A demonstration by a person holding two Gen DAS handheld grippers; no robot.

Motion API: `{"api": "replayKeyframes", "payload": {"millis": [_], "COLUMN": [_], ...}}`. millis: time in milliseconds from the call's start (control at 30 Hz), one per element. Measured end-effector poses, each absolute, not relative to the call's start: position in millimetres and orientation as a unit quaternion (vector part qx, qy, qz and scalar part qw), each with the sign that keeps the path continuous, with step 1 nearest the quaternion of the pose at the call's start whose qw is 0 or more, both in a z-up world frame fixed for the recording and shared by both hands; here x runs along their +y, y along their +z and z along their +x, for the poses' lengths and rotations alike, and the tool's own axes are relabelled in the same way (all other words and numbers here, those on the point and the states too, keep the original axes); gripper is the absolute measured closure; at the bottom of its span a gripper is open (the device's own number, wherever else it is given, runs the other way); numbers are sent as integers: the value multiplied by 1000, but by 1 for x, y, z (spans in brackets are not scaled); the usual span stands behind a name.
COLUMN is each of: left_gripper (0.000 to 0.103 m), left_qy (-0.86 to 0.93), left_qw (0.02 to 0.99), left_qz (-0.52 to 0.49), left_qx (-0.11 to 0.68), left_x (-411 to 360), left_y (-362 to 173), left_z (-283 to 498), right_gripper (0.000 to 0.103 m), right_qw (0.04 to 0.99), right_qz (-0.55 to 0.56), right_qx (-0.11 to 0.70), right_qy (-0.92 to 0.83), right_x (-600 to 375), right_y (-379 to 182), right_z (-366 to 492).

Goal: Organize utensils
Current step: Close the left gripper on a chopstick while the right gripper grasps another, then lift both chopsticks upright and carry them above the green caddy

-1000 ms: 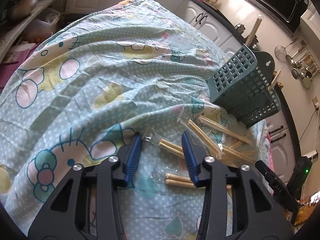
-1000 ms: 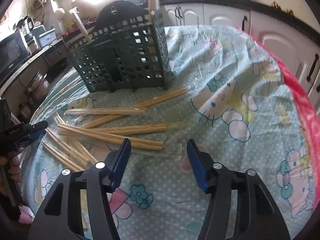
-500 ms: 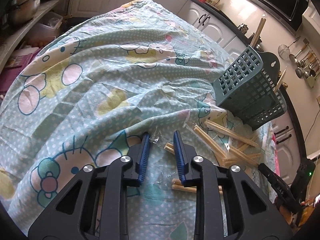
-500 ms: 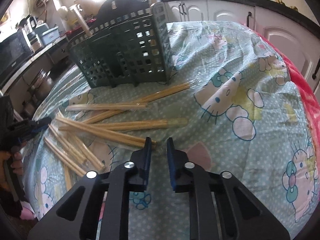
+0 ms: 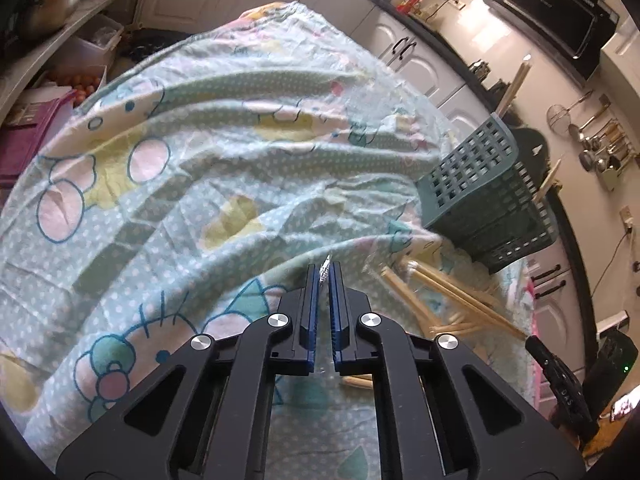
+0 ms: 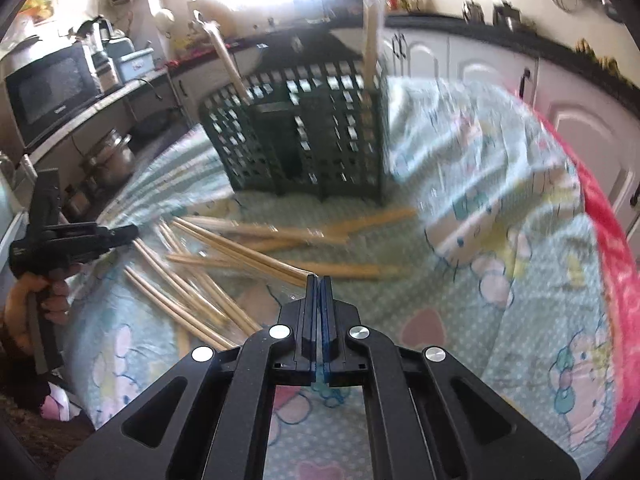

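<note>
Both my claws clenched on clear plastic chopstick wrappers, over the cartoon-print cloth on the worktop.

My left claw is pinched nearly closed on a crinkled clear plastic wrapper end that pokes out between the blue pads. My right claw is clenched too, its pads together at the tip of a wrapped pair of pale wooden chopsticks running off toward 10 o'clock. The rest of the loose wooden chopsticks lie scattered and crossing on the mint cartoon-print tablecloth, between my right claw and the dark green slotted plastic utensil basket at 12 o'clock. Two wrapped pairs stand upright in that basket. From my left wrist the basket sits at 2 o'clock, the loose chopsticks just beside it.
</note>
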State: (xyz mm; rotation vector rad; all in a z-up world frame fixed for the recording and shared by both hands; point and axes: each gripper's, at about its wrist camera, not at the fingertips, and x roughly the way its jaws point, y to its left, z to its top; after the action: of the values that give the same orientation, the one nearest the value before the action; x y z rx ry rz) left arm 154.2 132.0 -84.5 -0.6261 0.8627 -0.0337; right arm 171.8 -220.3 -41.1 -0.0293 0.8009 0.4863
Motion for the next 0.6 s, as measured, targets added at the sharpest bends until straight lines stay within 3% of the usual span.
{"api": "replayKeyframes", "payload": {"millis": [600], "left_gripper": [101], "left_qy": [-98], "left_qw": [913], "left_qz": [-237], "left_qx": [319], "left_x": [88], "left_y": [15], "left_z": [158], "right_gripper": [101], "right_qw": [920], "right_qz": [-113], "right_qx": [272], "right_qy": [259], "right_x": [-182], "right_y": [41], "right_z": [152]}}
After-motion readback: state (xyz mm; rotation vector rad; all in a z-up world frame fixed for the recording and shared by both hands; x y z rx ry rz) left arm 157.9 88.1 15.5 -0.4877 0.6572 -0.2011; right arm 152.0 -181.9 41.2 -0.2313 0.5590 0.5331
